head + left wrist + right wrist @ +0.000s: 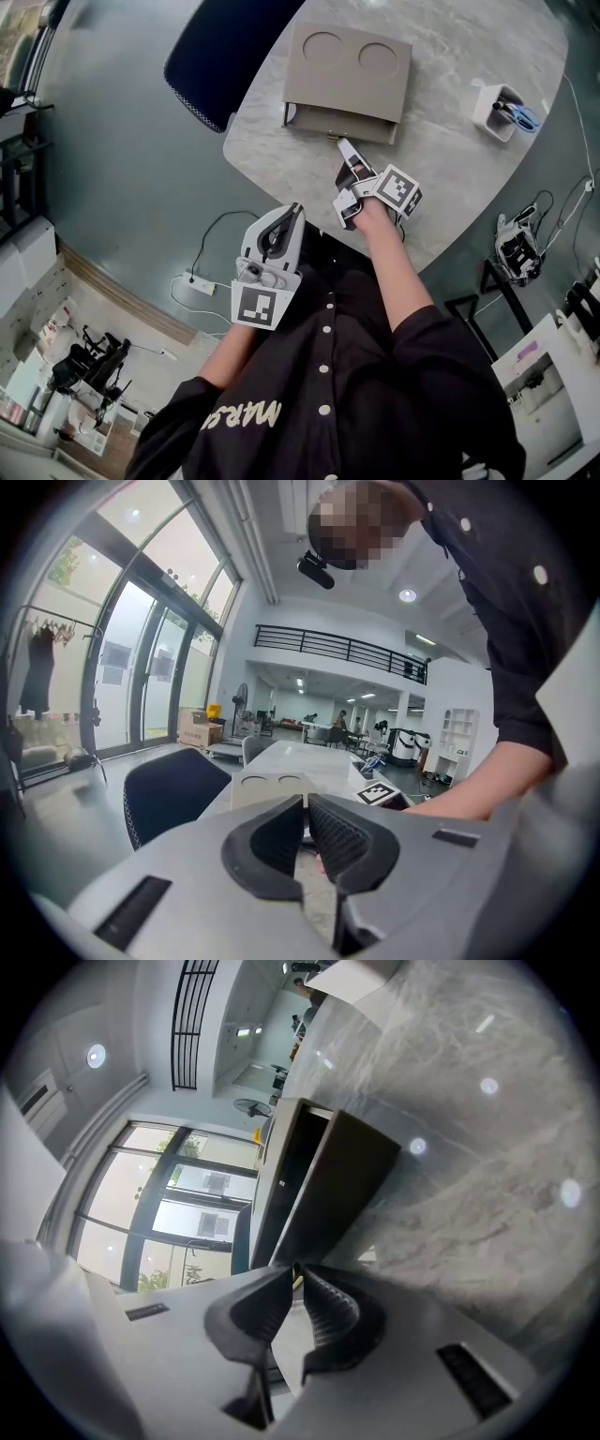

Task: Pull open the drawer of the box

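The right claw [345,150] is pinching the flat taupe box's [349,66] small pull tab [292,1279] by its tips only, so it is risking slipping off. The left claw [305,803] is idling closed and empty.

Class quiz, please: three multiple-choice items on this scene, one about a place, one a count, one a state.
1. Where is the left gripper?
A resting on the box
B off the table, near the person's body
C inside the drawer
2. How many round recesses mark the top of the box?
A one
B two
C four
3. The right gripper is:
A wide open
B shut on the pull tab
C shut on nothing

Answers: B, it hangs short of the table edge; B, two circles sit side by side; B, its jaws pinch the tab at the drawer front.
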Tool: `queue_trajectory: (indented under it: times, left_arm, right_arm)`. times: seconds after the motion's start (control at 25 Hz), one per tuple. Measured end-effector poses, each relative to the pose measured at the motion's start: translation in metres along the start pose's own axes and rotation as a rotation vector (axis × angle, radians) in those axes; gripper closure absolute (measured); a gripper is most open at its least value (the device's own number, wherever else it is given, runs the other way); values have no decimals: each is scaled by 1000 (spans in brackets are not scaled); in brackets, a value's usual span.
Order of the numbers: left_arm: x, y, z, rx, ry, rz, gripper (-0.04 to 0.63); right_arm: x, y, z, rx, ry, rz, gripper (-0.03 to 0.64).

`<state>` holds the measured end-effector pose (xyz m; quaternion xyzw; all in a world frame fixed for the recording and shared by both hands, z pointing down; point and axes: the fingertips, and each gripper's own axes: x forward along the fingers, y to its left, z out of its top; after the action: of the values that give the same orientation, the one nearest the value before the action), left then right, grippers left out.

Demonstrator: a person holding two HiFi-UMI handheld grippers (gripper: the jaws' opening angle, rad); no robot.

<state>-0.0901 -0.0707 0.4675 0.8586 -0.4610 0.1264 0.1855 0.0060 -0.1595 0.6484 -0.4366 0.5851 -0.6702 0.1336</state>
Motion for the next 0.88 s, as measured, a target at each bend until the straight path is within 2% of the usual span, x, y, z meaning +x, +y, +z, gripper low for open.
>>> queue_trajectory:
  times: [0.88]
  left_arm:
    - [-22,-19,-8,25,-16,3,572]
  right_arm:
    - [-48,-20,-65,-15,12,-27,586]
